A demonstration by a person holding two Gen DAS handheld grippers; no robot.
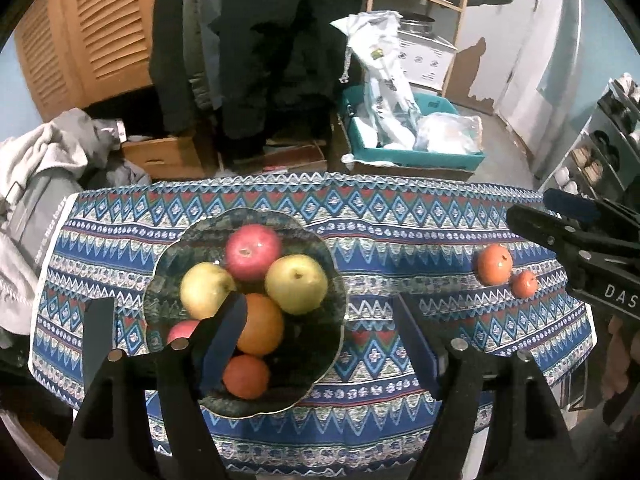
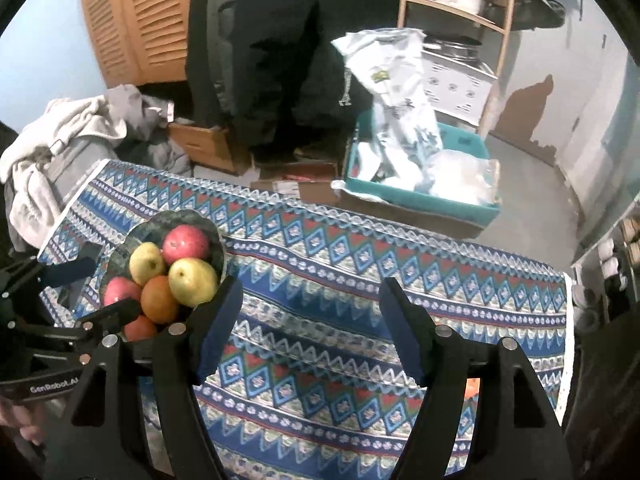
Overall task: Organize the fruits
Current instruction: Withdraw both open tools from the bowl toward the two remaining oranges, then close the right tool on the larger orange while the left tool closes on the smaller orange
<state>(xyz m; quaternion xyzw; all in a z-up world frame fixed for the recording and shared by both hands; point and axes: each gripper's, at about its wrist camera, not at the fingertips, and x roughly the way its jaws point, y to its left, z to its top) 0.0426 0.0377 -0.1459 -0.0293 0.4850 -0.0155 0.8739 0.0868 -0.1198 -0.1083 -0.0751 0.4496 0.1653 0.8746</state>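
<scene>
A dark scalloped bowl (image 1: 336, 300) on the patterned cloth holds a red apple (image 1: 253, 251), two yellow apples (image 1: 296, 283), an orange (image 1: 262, 330), a red-orange fruit (image 1: 246, 376) and another red apple (image 1: 182, 330). Two tangerines, a larger one (image 1: 495, 264) and a smaller one (image 1: 524, 284), lie on the cloth at the right. My left gripper (image 1: 320, 328) is open and empty above the bowl's near side. My right gripper (image 2: 310, 320) is open and empty over bare cloth, right of the bowl (image 2: 218, 240). An orange sliver (image 2: 472, 386) shows behind its right finger.
The table's cloth (image 1: 400, 220) ends at a far edge, with a teal bin of plastic bags (image 1: 400, 136), cardboard boxes (image 1: 164, 156) and hanging dark coats (image 1: 260, 40) beyond. A pile of clothes (image 1: 44, 160) lies at the left. Shelves (image 1: 608, 140) stand at the right.
</scene>
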